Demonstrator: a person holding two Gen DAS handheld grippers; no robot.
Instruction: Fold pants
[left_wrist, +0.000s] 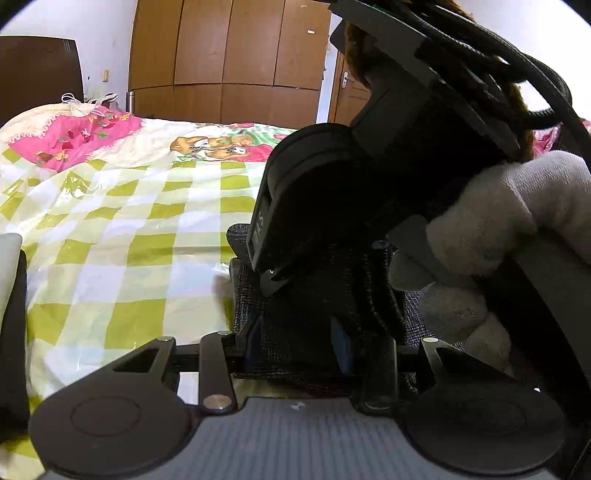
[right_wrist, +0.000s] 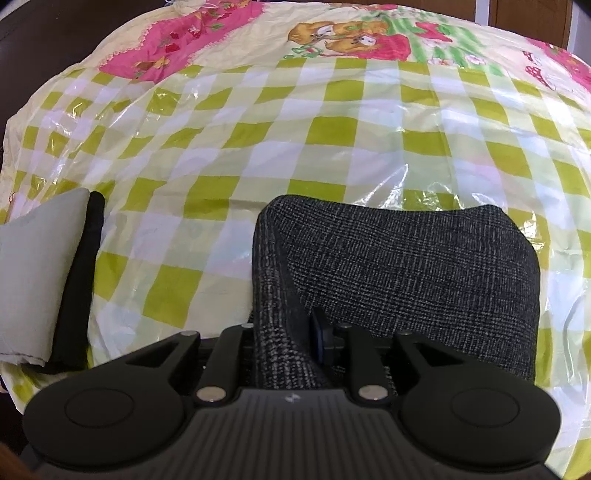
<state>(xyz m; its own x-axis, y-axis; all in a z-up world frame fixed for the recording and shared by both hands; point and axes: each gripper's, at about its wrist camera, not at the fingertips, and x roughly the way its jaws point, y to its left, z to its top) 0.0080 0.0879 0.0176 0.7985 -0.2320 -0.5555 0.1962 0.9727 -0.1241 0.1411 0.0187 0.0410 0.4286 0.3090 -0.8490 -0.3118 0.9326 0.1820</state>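
Observation:
The pants (right_wrist: 406, 266) are dark grey tweed, lying folded on a green-and-white checked plastic sheet (right_wrist: 295, 129) over the bed. In the right wrist view my right gripper (right_wrist: 291, 343) is shut on the near edge of the pants, cloth bunched between its fingers. In the left wrist view my left gripper (left_wrist: 295, 350) is shut on the same dark cloth (left_wrist: 258, 295). The right gripper's body (left_wrist: 369, 166) and a grey-gloved hand (left_wrist: 517, 221) fill the right side of that view, close in front of the left gripper.
A grey pillow with a black edge (right_wrist: 40, 273) lies at the left of the bed. A pink and cartoon-print quilt (right_wrist: 332, 33) covers the far end. A wooden wardrobe (left_wrist: 229, 55) and a door (left_wrist: 347, 92) stand beyond the bed.

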